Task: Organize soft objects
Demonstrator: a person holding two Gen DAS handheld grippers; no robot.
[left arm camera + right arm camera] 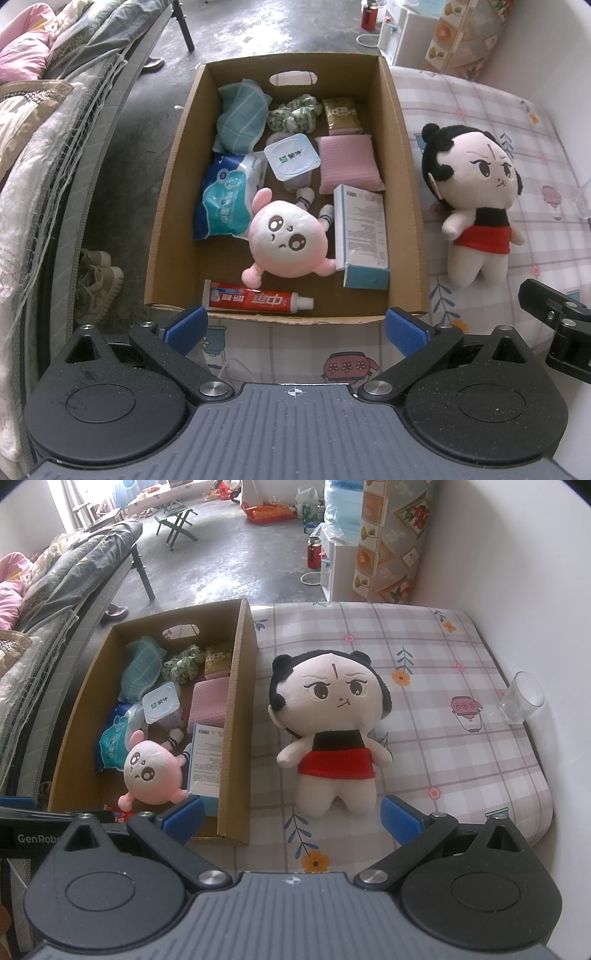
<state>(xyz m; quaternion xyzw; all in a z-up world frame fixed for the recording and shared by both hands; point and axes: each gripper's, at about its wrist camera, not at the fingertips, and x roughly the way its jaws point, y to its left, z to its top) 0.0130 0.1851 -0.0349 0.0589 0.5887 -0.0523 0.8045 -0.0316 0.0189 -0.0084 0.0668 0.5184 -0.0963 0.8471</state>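
Both tools are wide open right now and holding nothing. The left tool (293,326) hangs over the near edge of the cardboard box (406,206), which sits on the checked mattress (461,738). Inside the box the pink plush (286,240) lies face up near the front, with a toothpaste tube (255,300) along the front wall and a white-and-teal carton (364,236) just beside it on the right. Further back there's a pink pad (347,164), a yogurt cup (291,157), a blue wipes pack (225,199), a teal cloth (242,116) and a green scrunchie (295,114). The right tool (291,818) is at the feet of the black-haired doll (334,738), which lies on the mattress just beside the box's right wall. A clear glass (522,698) stands well apart by the wall.
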